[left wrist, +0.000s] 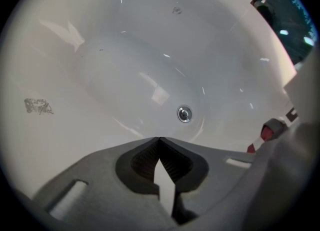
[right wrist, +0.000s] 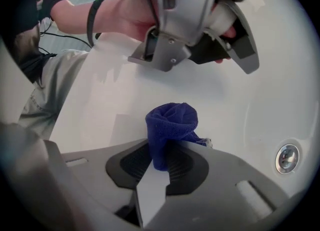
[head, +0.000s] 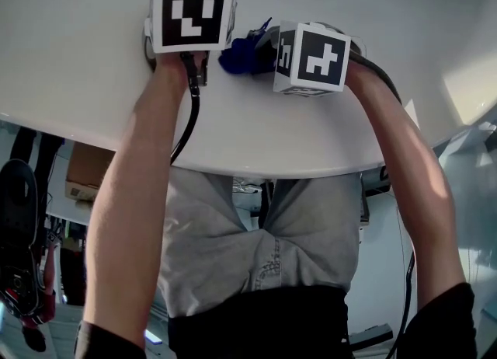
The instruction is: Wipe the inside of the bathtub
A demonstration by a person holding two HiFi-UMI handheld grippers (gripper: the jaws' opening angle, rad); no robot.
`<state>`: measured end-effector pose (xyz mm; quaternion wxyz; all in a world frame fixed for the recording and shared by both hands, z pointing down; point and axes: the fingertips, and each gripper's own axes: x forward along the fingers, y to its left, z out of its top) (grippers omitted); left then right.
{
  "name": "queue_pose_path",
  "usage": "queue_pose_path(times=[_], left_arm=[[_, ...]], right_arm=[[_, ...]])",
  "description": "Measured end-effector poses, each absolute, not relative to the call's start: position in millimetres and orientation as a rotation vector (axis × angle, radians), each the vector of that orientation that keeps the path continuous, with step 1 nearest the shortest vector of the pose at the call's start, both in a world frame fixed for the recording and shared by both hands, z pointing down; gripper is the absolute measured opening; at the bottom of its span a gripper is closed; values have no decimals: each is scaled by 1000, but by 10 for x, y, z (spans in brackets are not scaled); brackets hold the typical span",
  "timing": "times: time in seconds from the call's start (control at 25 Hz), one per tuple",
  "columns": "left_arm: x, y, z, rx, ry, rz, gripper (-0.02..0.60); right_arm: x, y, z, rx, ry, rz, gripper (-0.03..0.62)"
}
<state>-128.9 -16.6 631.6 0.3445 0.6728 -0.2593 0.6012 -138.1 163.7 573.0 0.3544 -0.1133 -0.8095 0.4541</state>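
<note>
the person leans over the rim of the white bathtub [head: 85,78], both arms reaching in. the right gripper [right wrist: 166,149] is clamped on a bunched blue cloth [right wrist: 171,122], over the tub's inner wall. just beside it, the left gripper [left wrist: 159,140] has its jaws pressed together, empty. the drain [left wrist: 184,114] lies below.
</note>
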Motion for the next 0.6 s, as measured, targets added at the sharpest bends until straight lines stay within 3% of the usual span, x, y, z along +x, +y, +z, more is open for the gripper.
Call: queue_pose_path(times=[0.6], left_arm=[[-1326, -150, 6084, 1774, -709, 1552, 2]], right_arm=[[-1539, 1767, 4787, -383, -2203, 1105, 80]])
